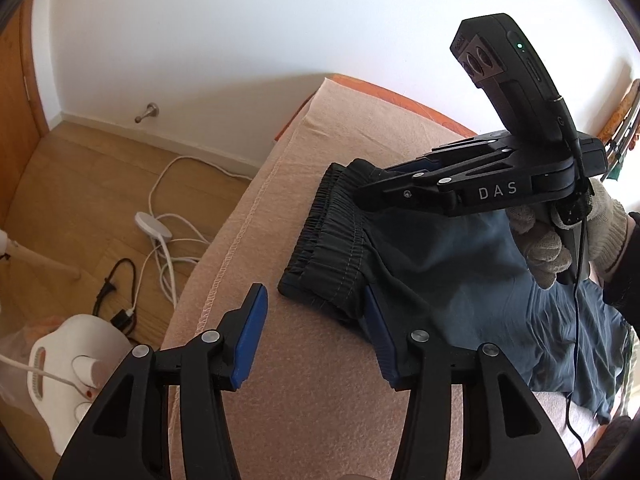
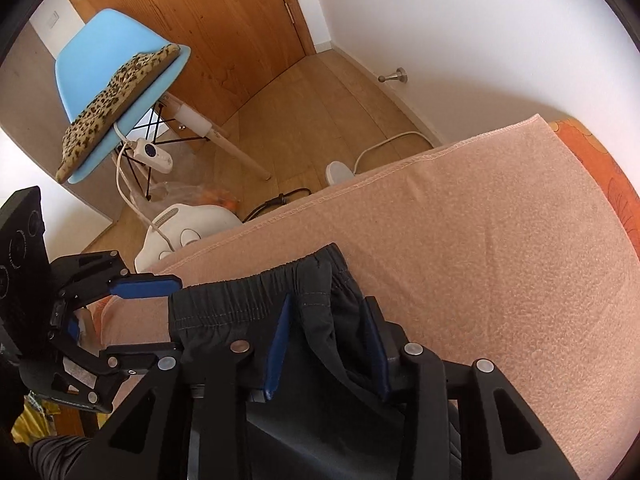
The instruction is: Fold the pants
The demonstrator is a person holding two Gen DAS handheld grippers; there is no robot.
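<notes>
Dark pants (image 1: 452, 264) lie on a pink blanket (image 1: 304, 380), the elastic waistband (image 1: 332, 236) toward the bed's edge. My left gripper (image 1: 316, 336) is open at the waistband's near corner, its right pad over the fabric, its left pad over the blanket. My right gripper (image 1: 360, 188) reaches over the far end of the waistband. In the right wrist view, the right gripper (image 2: 328, 340) is open with a fold of the waistband (image 2: 316, 304) between its blue pads, and the open left gripper (image 2: 120, 320) shows at the left.
Below the bed's edge lie white cables (image 1: 164, 216), a black plug (image 1: 116, 296) and a white appliance (image 1: 76, 356) on the wooden floor. A blue chair (image 2: 116, 80) with a leopard cushion stands by a wooden door (image 2: 208, 12). An orange sheet (image 2: 600, 164) shows beyond the blanket.
</notes>
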